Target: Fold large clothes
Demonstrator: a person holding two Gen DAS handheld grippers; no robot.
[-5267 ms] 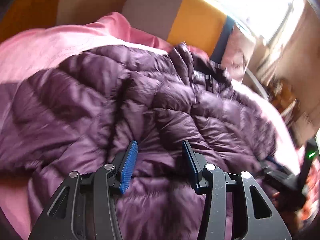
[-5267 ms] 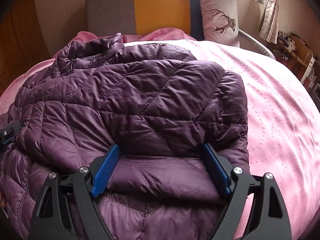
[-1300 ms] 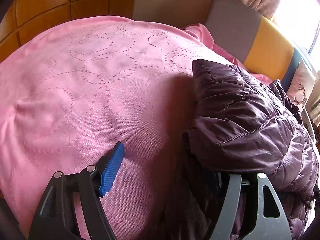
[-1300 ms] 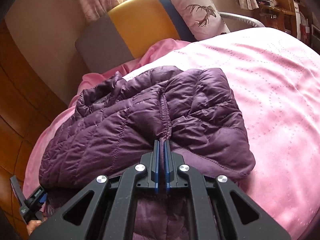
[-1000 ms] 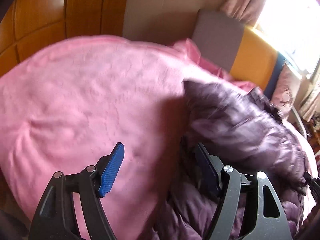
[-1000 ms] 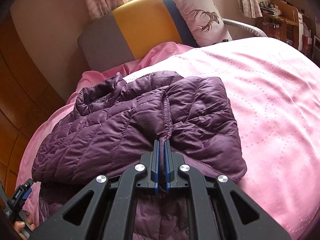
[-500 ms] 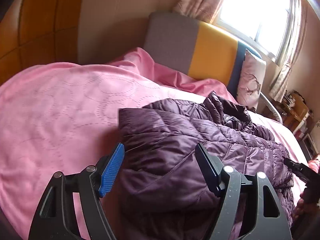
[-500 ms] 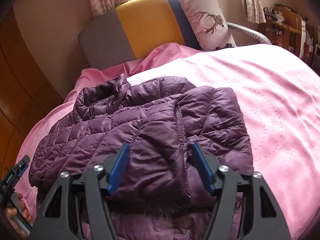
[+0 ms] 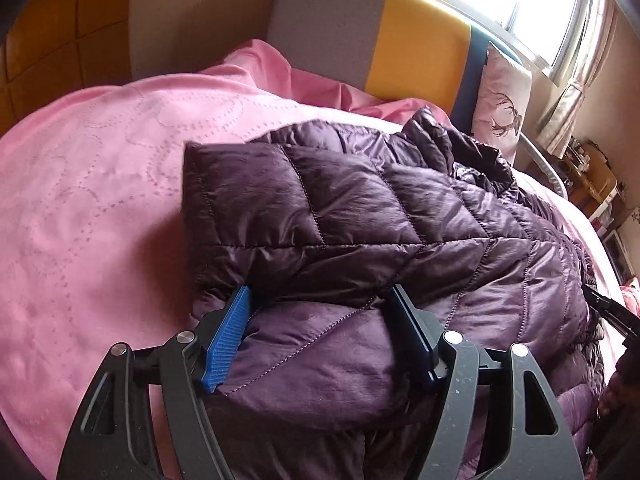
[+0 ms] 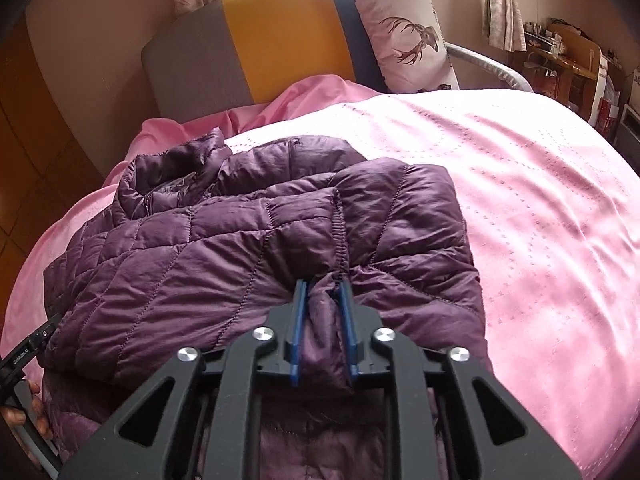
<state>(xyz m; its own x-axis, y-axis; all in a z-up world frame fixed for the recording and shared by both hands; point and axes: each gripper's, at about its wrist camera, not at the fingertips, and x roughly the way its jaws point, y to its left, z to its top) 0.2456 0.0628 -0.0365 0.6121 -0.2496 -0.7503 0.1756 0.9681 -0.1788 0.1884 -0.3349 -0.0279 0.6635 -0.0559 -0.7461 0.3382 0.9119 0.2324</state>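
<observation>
A purple quilted puffer jacket (image 9: pixel 380 220) lies on the pink bedspread (image 9: pixel 100 200), its sleeves folded over the body. My left gripper (image 9: pixel 320 300) is open, its blue pads either side of a fold at the jacket's left edge. In the right wrist view the jacket (image 10: pixel 200 260) fills the middle. My right gripper (image 10: pixel 322 292) is shut on a bunched sleeve cuff (image 10: pixel 324 320) of the jacket, with fabric squeezed between the pads. The collar (image 10: pixel 176 172) lies at the far end, toward the headboard.
A grey, yellow and blue headboard (image 10: pixel 260 48) stands at the back with a deer-print pillow (image 10: pixel 404 32) against it. A cluttered wooden desk (image 10: pixel 560 60) stands far right. The pink bedspread (image 10: pixel 540 200) stretches right of the jacket. A wooden wall (image 9: pixel 60 20) is at the left.
My right gripper opened half a second ago and has closed again on the sleeve cuff. My left gripper has swung from the bare bedspread onto the jacket's left fold.
</observation>
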